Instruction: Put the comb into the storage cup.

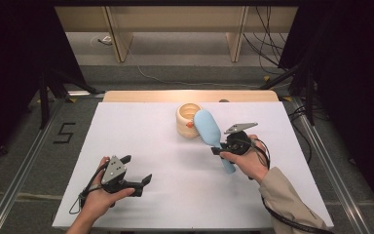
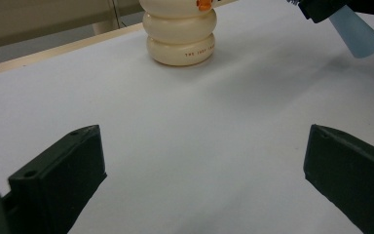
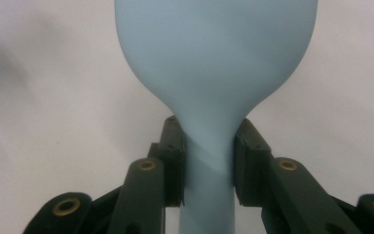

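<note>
A light blue hairbrush (image 1: 209, 129) hangs tilted above the white table, its head beside a cream ringed pot (image 1: 187, 119) at the back middle. My right gripper (image 1: 220, 147) is shut on the brush's neck; in the right gripper view the pads clamp the neck (image 3: 208, 156) on both sides, with the head (image 3: 214, 48) above them. The brush's handle end (image 2: 355, 34) shows at the top right of the left gripper view. My left gripper (image 1: 137, 170) rests near the front left, jaws wide open with nothing between them, facing the pot (image 2: 181, 41).
The white table sheet (image 1: 141, 141) covers most of the tabletop, with a wooden strip (image 1: 190, 95) along the far edge. A small orange piece (image 1: 189, 125) sits on the pot's side. Dark stands and cables flank the table on the floor.
</note>
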### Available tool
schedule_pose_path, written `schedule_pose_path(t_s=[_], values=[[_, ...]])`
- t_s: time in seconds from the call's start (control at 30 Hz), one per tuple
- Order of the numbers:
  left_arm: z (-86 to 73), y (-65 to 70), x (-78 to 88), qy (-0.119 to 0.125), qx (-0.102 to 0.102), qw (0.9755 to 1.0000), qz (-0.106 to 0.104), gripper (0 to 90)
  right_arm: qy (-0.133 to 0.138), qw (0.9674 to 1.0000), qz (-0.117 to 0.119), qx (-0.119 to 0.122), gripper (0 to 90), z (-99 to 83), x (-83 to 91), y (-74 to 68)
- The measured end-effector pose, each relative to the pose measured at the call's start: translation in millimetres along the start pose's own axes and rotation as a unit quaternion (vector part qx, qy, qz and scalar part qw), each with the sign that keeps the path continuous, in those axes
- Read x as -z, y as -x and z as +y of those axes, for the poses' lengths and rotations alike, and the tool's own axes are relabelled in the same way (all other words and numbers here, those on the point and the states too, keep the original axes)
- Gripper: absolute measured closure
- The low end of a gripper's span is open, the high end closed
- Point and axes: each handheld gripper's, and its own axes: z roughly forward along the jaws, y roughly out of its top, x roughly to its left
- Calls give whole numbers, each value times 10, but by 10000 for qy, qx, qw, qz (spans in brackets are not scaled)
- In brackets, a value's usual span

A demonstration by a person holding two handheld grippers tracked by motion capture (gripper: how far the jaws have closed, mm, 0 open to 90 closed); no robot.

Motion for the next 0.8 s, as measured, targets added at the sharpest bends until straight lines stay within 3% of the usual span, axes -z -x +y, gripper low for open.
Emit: schedule_pose_path(t_s=[0.8], values=[[-3,5,9,5,7,10000,12,9,469,9988,125,-14,702,32,-20,-107]])
